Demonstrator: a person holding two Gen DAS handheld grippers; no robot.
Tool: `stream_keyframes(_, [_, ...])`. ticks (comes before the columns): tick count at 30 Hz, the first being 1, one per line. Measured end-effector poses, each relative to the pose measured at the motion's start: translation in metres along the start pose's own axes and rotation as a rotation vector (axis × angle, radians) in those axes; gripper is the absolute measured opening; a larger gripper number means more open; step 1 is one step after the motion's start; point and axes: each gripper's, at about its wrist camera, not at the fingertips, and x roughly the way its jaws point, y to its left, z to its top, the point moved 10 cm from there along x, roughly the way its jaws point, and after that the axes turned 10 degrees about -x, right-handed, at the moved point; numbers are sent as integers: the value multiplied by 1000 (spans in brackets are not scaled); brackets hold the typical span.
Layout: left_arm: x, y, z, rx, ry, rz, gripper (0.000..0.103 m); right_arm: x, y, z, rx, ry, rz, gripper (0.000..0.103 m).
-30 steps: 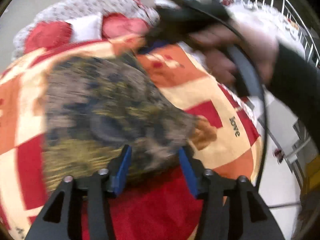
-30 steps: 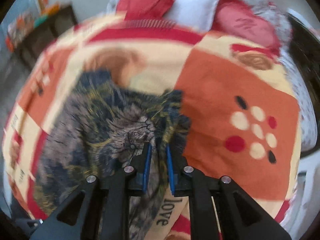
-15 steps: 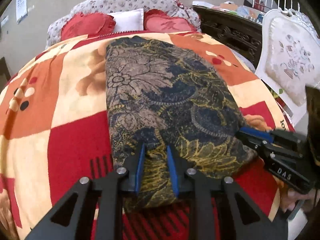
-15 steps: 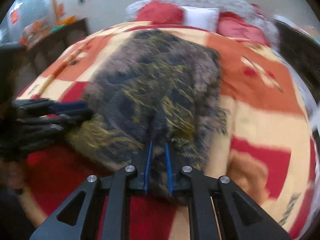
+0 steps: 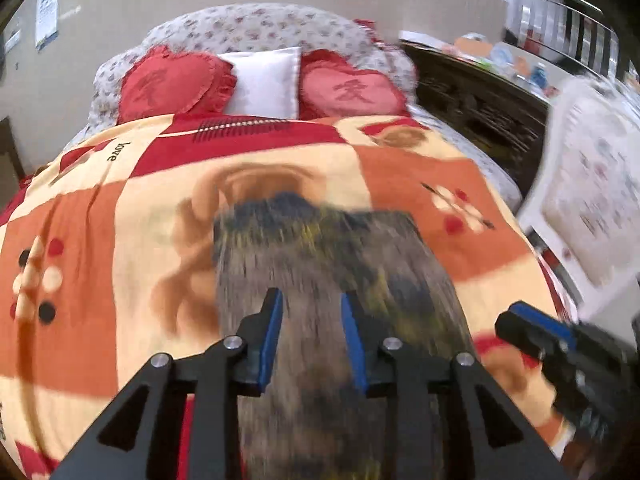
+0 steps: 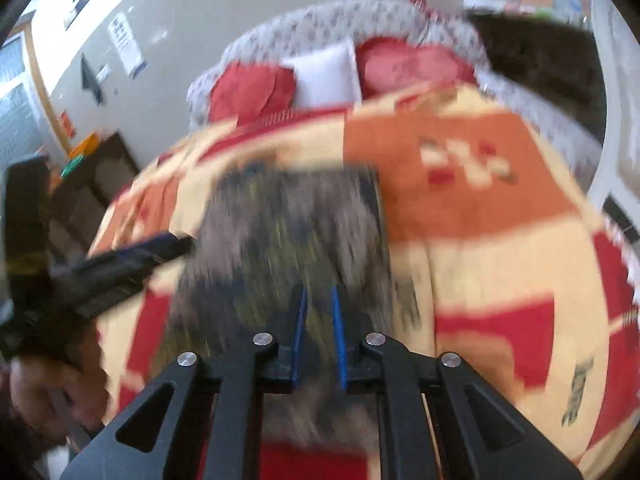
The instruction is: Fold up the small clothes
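**Dark patterned cloth held between two grippers over the bed**

Brown, navy and yellow fabric makes up the garment [image 5: 320,272], which is seen blurred in both views, stretched out ahead of the grippers over a bedspread [image 5: 120,216] of red, orange and cream blocks. Its near end is run between the blue pads of the left gripper [image 5: 311,336], whose fingers are set somewhat apart with the cloth passing between them; whether it is actually pinched cannot be told. In the right wrist view the right gripper [image 6: 318,336] is shown with its pads drawn close together and the garment's near edge caught between them. The right gripper is seen low to the right of the left one, beside the cloth. Beyond the garment's far edge, two red cushions [image 5: 176,84] and a white pillow [image 5: 264,80] are propped against a floral headboard [image 5: 256,28].
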Motion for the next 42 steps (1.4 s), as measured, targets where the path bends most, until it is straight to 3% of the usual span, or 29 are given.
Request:
stream_keyframes(2, [16, 1, 12, -34, 0, 34, 37, 22, 0, 32, 20, -29, -88, 18])
stream_keyframes(5, [49, 5, 20, -83, 21, 68, 42, 66, -11, 53, 67, 1, -150, 18])
stream_keyframes(8, [82, 18, -3, -97, 83, 123, 49, 114, -28, 45, 56, 82, -174, 18])
stream_keyframes(10, [93, 17, -21, -44, 67, 124, 53, 139, -40, 19, 40, 152, -183, 19])
stream_keyframes(12, [93, 16, -22, -45, 33, 125, 54, 136, -44, 11, 45, 87, -146, 22])
stream_keyframes(17, [102, 18, -21, -59, 45, 126, 58, 139, -53, 5, 116, 54, -74, 24])
stream_keyframes(38, [103, 16, -21, -21, 31, 179, 59, 141, -52, 8, 71, 63, -140, 28])
stream_keyframes(42, [103, 16, -21, -32, 31, 166, 59, 130, -55, 11, 63, 112, -188, 31])
